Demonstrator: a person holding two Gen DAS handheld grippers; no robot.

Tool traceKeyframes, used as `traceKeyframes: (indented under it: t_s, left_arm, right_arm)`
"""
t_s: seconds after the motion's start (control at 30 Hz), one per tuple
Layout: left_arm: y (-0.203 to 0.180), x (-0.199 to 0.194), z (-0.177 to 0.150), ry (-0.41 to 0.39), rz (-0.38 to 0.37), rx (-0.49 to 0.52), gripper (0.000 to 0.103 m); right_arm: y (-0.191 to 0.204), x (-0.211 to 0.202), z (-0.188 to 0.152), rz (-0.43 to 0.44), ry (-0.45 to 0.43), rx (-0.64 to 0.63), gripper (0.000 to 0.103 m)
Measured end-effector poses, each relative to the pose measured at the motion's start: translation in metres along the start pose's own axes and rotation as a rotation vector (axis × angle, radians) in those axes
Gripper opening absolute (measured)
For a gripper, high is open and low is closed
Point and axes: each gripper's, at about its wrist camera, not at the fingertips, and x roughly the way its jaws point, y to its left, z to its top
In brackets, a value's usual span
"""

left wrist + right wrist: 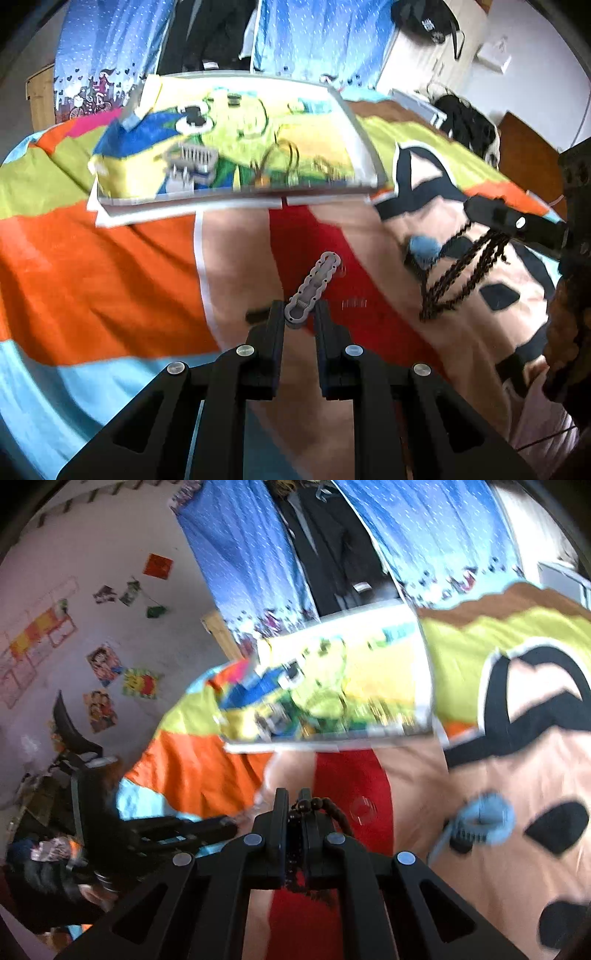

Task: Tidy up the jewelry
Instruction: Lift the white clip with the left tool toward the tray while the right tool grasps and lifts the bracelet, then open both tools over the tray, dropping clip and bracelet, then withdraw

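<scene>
Both grippers carrying jewelry above the bed [110,266], mid-transfer.
Left gripper [300,314] fingers clamp a grey clasp-like piece [314,284]; right gripper [294,805] fingers are closed on a dark bead strand [314,806]; next, placement on the picture tray [364,147].

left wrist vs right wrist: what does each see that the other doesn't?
Left wrist only: left gripper shut on a grey hair clip; the dark bead strand hanging in loops from the right gripper.

Right wrist only: wall posters; beads pinched between the right gripper's shut fingers.

Both: colourful bedspread, the cartoon-printed tray, blue curtains, a blue scrunchie.
</scene>
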Motion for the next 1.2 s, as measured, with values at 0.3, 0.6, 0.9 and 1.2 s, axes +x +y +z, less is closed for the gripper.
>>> traceKeyframes:
  t_s: [0.3, 0.6, 0.9, 1.2]
  left_arm:
    - [0.024, 0.005, 0.080, -0.114, 0.064, -0.019, 0.013]
    - [0.061, 0.054, 0.125, -0.114, 0.122, -0.110, 0.013]
    - [0.059, 0.104, 0.117, 0.027, 0.168, -0.054, 0.013]
    - [0.067, 0.103, 0.120, 0.001, 0.111, -0.137, 0.016]
  right_arm:
    - [0.010, 0.042, 0.088, -0.014, -0.015, -0.159, 0.006]
    - [-0.028, 0.127, 0.112, -0.069, 0.065, -0.112, 0.006]
    - [-0.080, 0.154, 0.097, -0.184, 0.237, -0.022, 0.008]
    - [-0.097, 0.134, 0.102, -0.240, 0.267, -0.002, 0.054]
